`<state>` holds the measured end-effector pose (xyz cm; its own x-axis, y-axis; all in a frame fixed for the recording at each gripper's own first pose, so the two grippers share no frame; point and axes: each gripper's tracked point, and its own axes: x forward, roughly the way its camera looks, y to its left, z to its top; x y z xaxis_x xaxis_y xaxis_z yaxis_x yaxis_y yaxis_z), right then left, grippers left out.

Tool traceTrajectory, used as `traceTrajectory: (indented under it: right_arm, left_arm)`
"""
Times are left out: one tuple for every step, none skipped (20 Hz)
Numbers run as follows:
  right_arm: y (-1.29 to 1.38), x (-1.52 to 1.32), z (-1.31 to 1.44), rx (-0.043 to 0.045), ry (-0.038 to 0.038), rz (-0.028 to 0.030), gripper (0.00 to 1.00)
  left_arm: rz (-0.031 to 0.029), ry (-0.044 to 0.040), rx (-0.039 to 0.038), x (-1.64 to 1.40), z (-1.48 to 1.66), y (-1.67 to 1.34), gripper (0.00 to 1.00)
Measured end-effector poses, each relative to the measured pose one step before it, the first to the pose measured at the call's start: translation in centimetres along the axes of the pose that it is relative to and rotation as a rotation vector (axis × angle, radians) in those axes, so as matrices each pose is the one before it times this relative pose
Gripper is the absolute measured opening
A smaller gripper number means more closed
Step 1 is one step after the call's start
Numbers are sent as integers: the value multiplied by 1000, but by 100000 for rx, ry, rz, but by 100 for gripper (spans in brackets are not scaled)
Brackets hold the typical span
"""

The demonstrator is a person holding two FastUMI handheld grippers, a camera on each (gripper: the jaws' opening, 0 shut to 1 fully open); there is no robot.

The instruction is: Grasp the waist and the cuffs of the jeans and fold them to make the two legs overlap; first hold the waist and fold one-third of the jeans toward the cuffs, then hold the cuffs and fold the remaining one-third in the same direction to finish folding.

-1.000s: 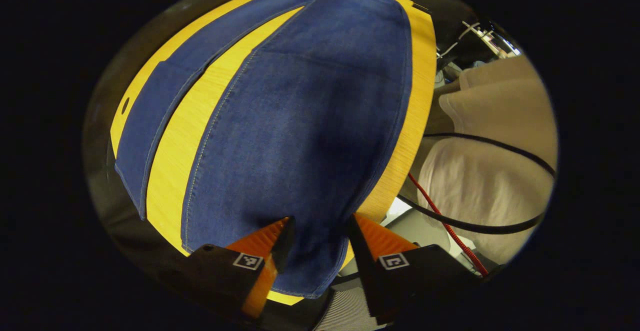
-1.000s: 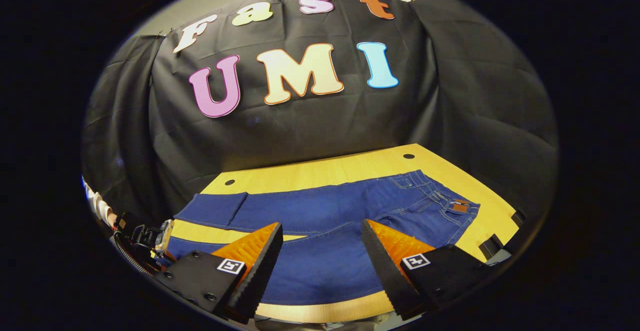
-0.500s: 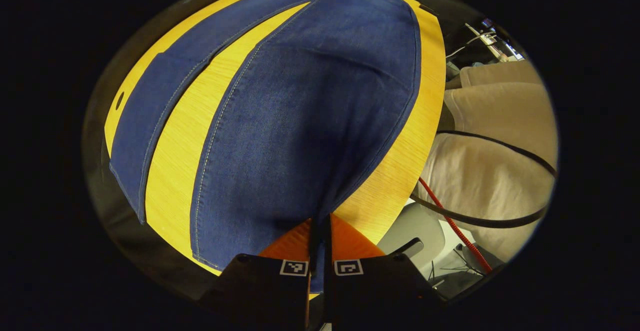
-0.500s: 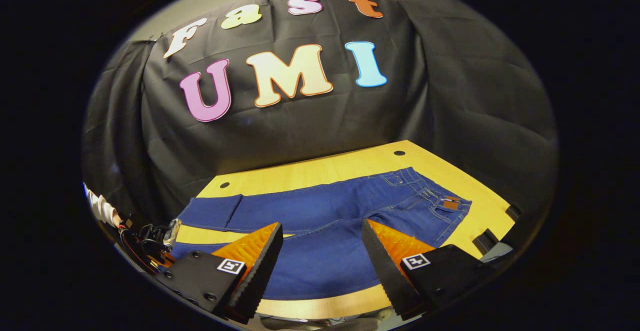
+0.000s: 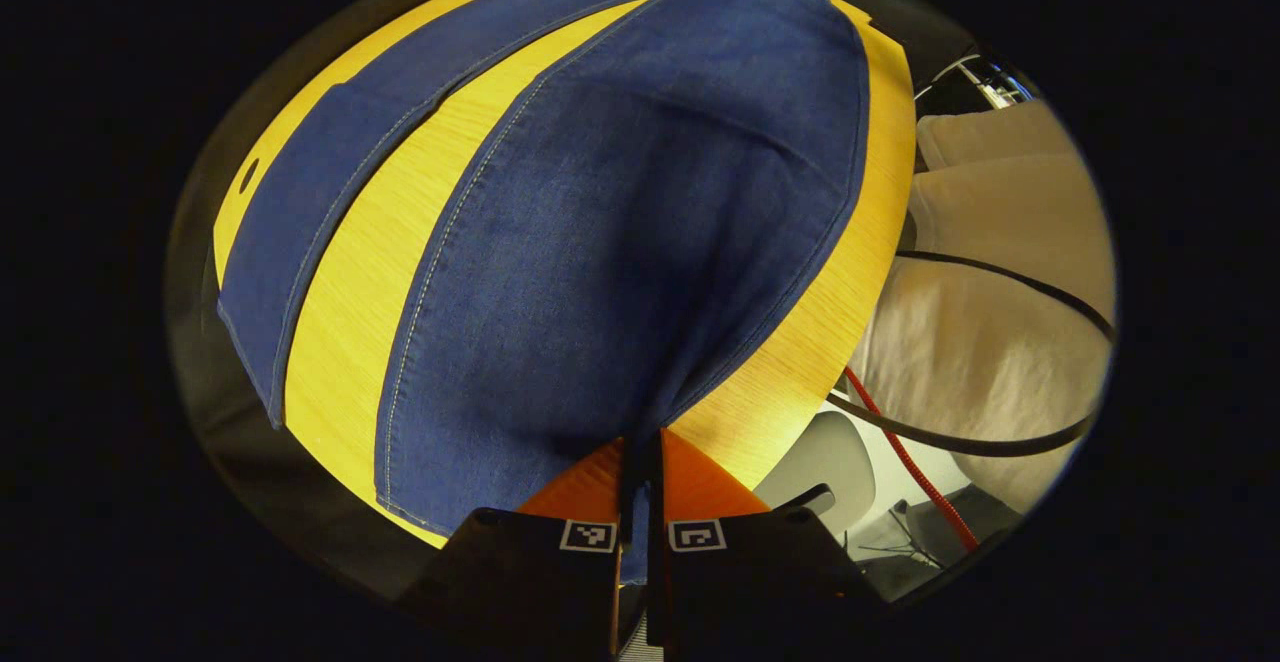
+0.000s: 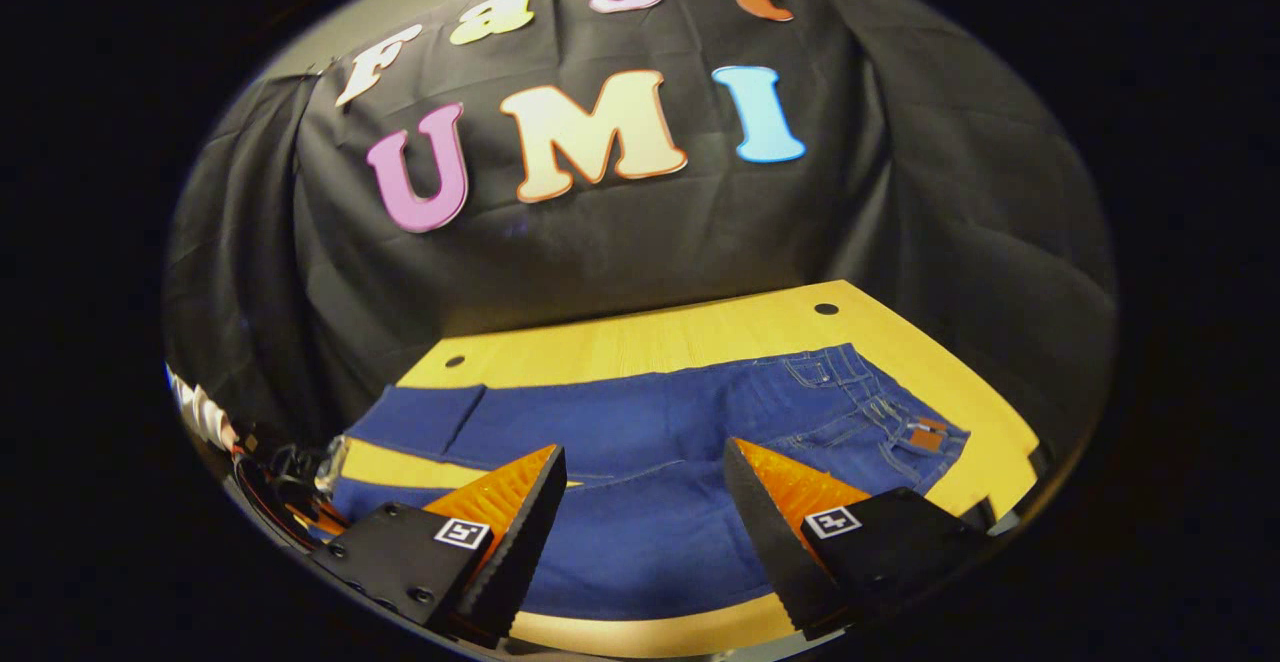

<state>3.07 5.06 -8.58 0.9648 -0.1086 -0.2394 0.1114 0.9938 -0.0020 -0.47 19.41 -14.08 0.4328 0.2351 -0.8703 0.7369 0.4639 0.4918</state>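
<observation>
In the left gripper view the left gripper (image 5: 640, 482) is pinched together on the cuff end of the near leg of the jeans (image 5: 620, 242), the denim running straight out of its fingers and away across the yellow worktop (image 5: 370, 302); the far leg lies flat to the left with a strip of bare worktop between the two; to bring the legs over one another well, this pinch should probably stay firm and low, carrying the cuff across toward the far leg without dragging the whole garment; a person's pale clothing (image 5: 990, 342) and dark cable (image 5: 1000, 447) sit to the right, off the worktop edge. In the right gripper view the right gripper (image 6: 645, 502) is spread wide and holds nothing, hanging above the near leg's middle; the waist (image 6: 900, 422) lies well to its right, so it likely needs to travel right and close on the waistband's near edge before both ends lift together; the left gripper (image 6: 300, 472) shows small at the far left by the cuffs.
</observation>
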Motion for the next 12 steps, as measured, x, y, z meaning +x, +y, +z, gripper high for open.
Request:
traceTrajectory:
  right_arm:
    - [-1136,357,-306,-4814,3700,2490,98]
    - [-1176,538,-275,-4280,4513,2035,98]
    - [-1553,401,-436,-3813,4475,784,98]
    - [-1550,299,-341,-3143,3488,430,99]
    - [-1310,276,-225,-2342,2901,942,99]
    - [-1028,309,-330,-2412,2908,1503,94]
    - [-1078,306,-353,-3466,2813,1547,94]
    - [-1051,463,-696,-4579,3861,1453,94]
    - [-941,311,-938,-6117,4902,1733,95]
    - [-693,-20,-1173,-7666,5199,2272,99]
    - [-582,-16,-1105,-8763,4550,2159,100]
    - [-94,186,-1062,-7949,4245,3004,96]
  left_arm:
    - [538,531,-1808,146,-12,128,5]
    - [710,499,-1718,-43,-5,-14,5]
    - [924,487,-1665,31,19,-34,5]
    - [1007,433,-1562,5,80,-30,5]
    - [1014,380,-1268,36,-21,6,5]
    - [930,457,-1145,35,29,2,5]
    - [785,524,-1298,-70,1,-42,5]
    - [492,574,-1247,6,127,-68,5]
    - [259,568,-1283,27,-113,55,5]
    - [164,632,-1600,46,61,-25,5]
    - [214,554,-1796,-34,28,-2,5]
    - [281,314,-1533,73,116,-50,5]
